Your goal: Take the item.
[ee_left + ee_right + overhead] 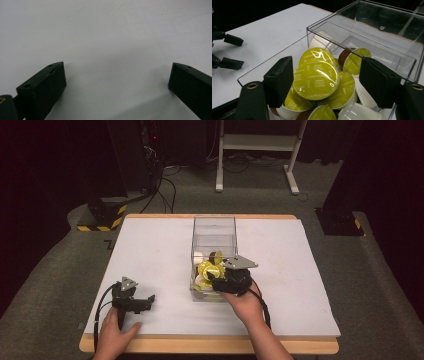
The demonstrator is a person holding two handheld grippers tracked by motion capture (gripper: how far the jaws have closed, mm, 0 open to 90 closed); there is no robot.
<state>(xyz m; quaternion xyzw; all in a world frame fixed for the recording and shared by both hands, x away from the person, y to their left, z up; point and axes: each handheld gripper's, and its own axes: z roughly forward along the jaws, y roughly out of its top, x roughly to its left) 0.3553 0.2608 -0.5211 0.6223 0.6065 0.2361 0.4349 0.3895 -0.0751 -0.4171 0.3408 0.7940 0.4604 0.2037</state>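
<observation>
While looking from the near edge of the high view, find the left hand (112,337) at the lower left, by the edge of the table (150,245), wrapped round the left gripper (148,301). Lies low on the white top with jaws spread wide and holds nothing. See the same wide gap over bare table in the left gripper view (117,75). Plays no part in the job right now, by the look of it.

Move to the lower middle and find the right hand (245,307) pushing the right gripper (214,281) into the near end of the clear box (214,220). Look next in the right gripper view and meet the right gripper (327,72) with jaws wide, one on each side of the top green capsule (315,80), near it but not squeezing it. Sits on a heap of other capsules (359,112), green, white and brown, all inside the clear box (367,47), at the middle of that frame.

Seems like a pick-up just starting. Done so far: lined up around one capsule. Left to do: close the jaws, pinch, lift out, put down somewhere. Cannot tell where.

Farther off, at the top of the high view, spot a white stand (255,142) on the floor, and a yellow-and-black block (102,220) at the upper left.
</observation>
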